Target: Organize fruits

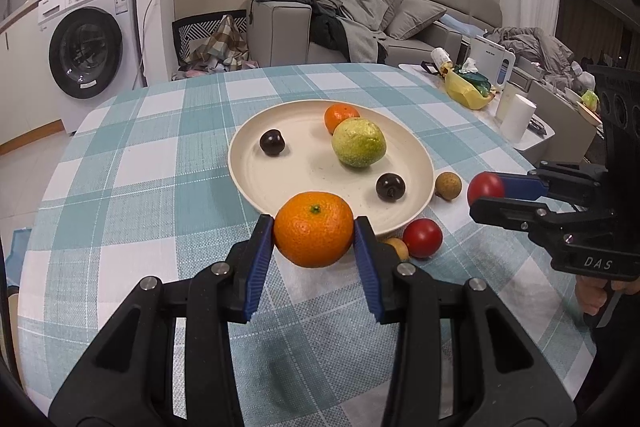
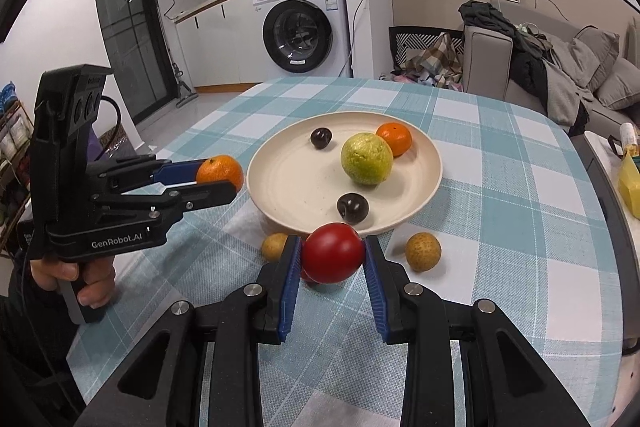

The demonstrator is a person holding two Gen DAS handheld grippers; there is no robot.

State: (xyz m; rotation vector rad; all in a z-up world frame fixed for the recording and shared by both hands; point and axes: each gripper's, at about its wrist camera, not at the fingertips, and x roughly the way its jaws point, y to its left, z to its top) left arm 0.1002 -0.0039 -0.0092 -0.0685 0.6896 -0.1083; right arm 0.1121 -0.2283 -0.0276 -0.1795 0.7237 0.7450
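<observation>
Fruits are mid-transfer to the plate [image 1: 256, 187]: a mandarin [image 1: 313, 229] is pinched by the left gripper [image 1: 314, 239] at its near rim, a red tomato [image 2: 332, 253] by the right gripper [image 2: 332, 255]. Next, each must be carried over the plate and released gently.

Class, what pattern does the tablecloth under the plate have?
The tablecloth has a teal-and-white check, shown best in the right wrist view.

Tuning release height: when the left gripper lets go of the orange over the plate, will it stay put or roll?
The orange, pinched between the left gripper's pads, is round, so it will probably roll a little. The plate's raised rim should likely stop it. Its pebbled skin looks grippy, so slipping early seems unlikely. It may bump the dark fruit nearby.
</observation>
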